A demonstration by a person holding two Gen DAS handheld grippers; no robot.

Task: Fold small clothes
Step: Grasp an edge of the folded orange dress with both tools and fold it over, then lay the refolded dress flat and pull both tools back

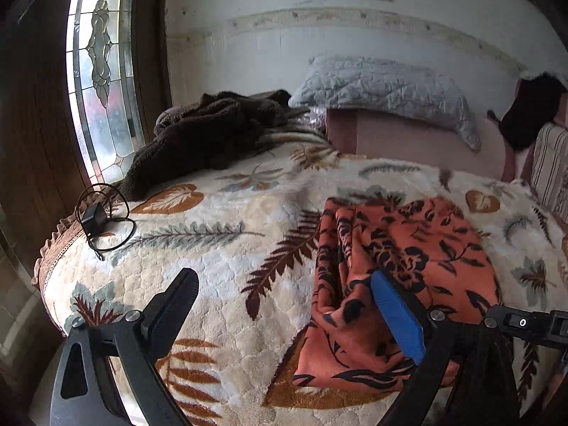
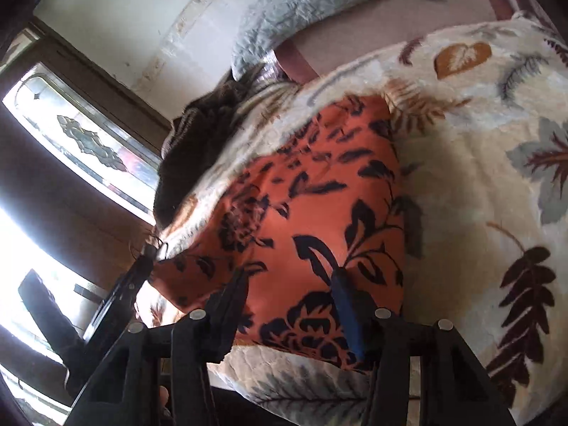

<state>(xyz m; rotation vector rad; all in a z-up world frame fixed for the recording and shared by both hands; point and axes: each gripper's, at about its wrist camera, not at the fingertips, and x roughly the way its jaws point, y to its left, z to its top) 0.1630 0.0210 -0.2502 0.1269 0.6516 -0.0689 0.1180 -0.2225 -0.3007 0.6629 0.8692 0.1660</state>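
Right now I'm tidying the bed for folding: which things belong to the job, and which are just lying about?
Job:
- orange floral garment
- left gripper
- right gripper

Lying about:
- brown fleece
- black charger with cable
- grey pillow
- leaf-print blanket, only the work surface

Daylight from the window (image 1: 103, 71) glares white; fisheye edges bend and darken.

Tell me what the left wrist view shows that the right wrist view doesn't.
Only left wrist: a black charger with its cable near the bed's edge, a black garment at far right, and the open left gripper.
Only right wrist: the right gripper, jaws apart over the cloth.
Both: the orange cloth, leaf blanket, grey pillow, brown blanket, window.
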